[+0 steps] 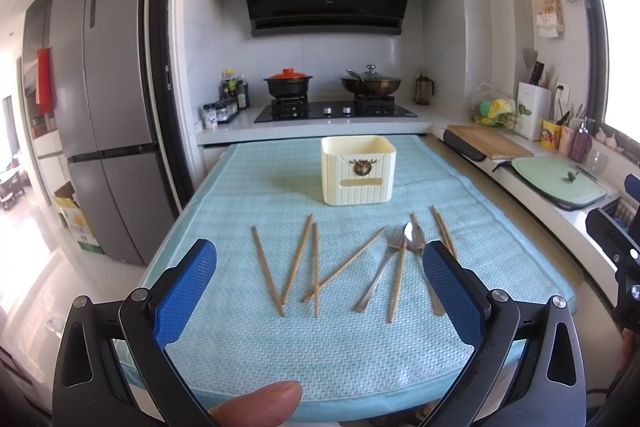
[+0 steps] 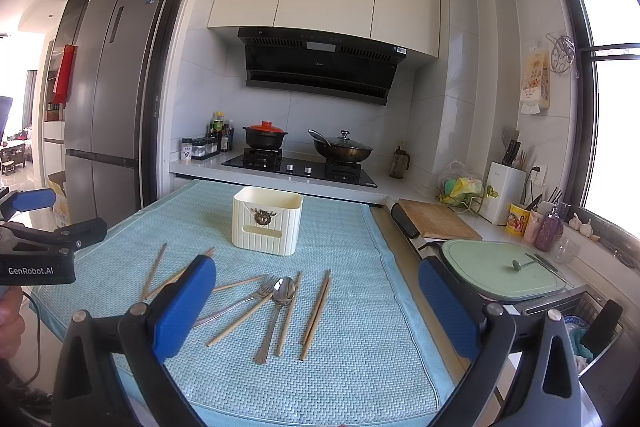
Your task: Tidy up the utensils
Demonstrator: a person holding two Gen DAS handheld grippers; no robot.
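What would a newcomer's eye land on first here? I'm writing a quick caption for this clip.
First, the wooden chopsticks scattered across the pale blue mat, with a metal fork and spoon lying among them toward the right. Behind them stands an open cream-coloured box, upright near the mat's far end. Both blue-padded tongs, left and right, hang open and hold nothing.

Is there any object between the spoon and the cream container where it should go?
Nothing visible blocks it. Bare blue mat lies between the spoon and the cream container. The container's top is open. Fork and chopsticks lie beside the spoon, not ahead.
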